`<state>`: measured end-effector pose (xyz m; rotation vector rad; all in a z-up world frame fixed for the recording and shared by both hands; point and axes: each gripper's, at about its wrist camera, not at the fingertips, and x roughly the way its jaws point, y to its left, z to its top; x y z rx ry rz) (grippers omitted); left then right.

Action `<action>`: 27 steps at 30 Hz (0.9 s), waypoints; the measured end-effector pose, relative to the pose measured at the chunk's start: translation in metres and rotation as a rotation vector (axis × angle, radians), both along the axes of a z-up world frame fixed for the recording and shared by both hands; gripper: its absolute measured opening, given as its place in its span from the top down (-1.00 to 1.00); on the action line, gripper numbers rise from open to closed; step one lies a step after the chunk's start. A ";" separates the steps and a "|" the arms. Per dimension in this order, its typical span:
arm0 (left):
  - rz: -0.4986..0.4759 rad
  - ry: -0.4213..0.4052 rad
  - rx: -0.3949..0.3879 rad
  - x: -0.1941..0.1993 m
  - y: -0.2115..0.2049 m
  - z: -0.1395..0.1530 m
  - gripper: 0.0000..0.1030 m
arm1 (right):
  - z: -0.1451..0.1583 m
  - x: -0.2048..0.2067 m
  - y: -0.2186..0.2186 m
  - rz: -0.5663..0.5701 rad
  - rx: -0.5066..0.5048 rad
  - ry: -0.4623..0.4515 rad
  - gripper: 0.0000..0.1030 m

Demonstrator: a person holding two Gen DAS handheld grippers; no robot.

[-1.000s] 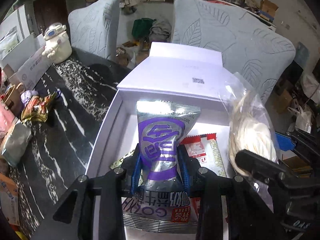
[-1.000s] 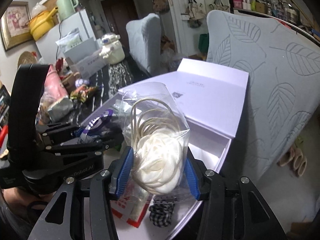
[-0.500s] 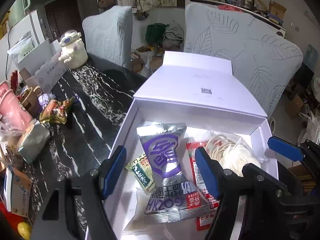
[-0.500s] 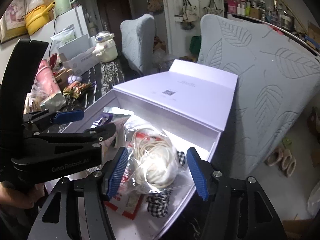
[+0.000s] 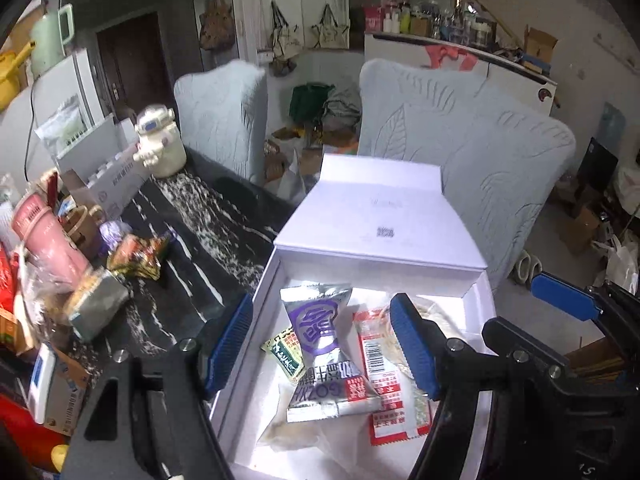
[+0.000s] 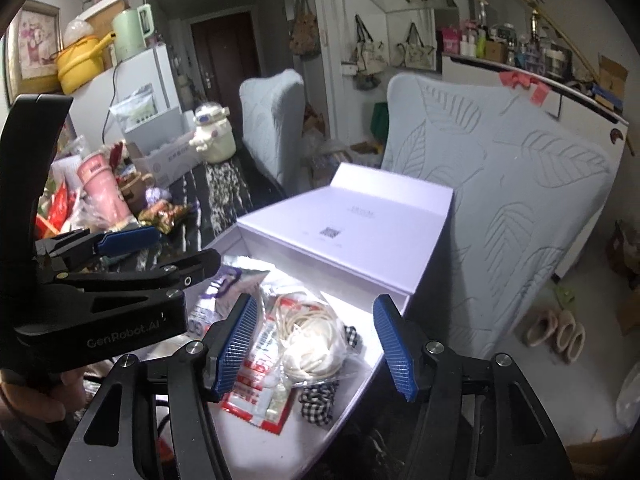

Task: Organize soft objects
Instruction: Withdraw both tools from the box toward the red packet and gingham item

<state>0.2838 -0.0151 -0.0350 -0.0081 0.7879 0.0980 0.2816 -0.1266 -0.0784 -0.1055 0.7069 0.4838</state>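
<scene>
Now your left tool (image 5: 322,344) and right tool (image 6: 316,344) hang spread above the white box (image 5: 256,308), gripping nothing; silver packet (image 5: 324,356) and clear bag (image 6: 316,344) lie inside

The left gripper (image 5: 322,344) hangs empty above the purple packet (image 5: 324,344) in the white box (image 5: 476,300).
</scene>
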 end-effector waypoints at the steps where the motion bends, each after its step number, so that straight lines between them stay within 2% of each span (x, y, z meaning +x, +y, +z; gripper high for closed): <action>1: -0.001 -0.011 0.000 -0.004 -0.001 0.006 -0.37 | 0.005 -0.004 -0.001 -0.001 0.002 -0.012 -0.19; 13: -0.011 -0.146 0.017 -0.069 -0.020 0.071 -0.37 | 0.064 -0.059 -0.019 -0.003 0.039 -0.154 -0.19; 16: -0.014 -0.178 0.028 -0.087 -0.025 0.084 -0.37 | 0.076 -0.077 -0.023 0.004 0.053 -0.184 -0.24; 27: -0.012 -0.257 0.041 -0.151 -0.037 0.115 -0.42 | 0.104 -0.136 -0.037 0.013 0.081 -0.263 -0.32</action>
